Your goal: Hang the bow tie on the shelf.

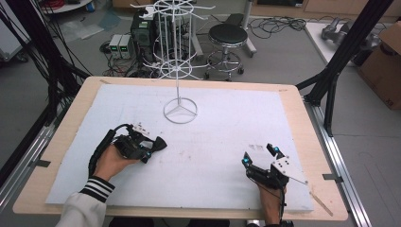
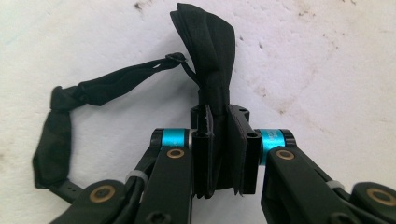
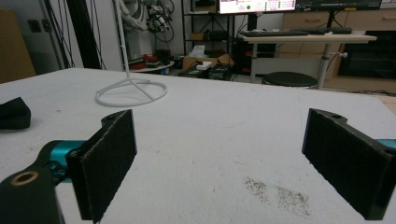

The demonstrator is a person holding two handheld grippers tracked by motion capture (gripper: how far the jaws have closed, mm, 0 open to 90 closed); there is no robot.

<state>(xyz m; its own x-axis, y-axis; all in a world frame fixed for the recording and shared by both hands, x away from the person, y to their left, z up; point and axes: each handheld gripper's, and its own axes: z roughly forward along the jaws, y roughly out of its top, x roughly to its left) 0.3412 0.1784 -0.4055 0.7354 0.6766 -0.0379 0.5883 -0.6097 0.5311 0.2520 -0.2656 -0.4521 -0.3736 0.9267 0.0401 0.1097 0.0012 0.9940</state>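
On the white mat [image 1: 208, 118] near its left side, left gripper [image 1: 150, 147] lies low in the person's left hand [image 1: 111, 161], jaws pressed tight on a black fabric bow tie [image 1: 158, 143]. From the high view the tie reads as little more than a dark lump at the jaw tips. Left gripper view gives the detail: bow tie [image 2: 208, 60] pinched at its folded middle between the two pads, wings bunched and standing past the tips, its black strap [image 2: 70, 116] looping off to one side across the mat [image 2: 327, 70].

Right gripper [image 1: 260, 156] sits well apart near the mat's right edge, jaws spread wide, nothing between them. Right gripper view looks level across the mat [image 3: 210, 121]: white wire stand [image 3: 131, 91] base ahead, bow tie [image 3: 14, 113] at the far edge.
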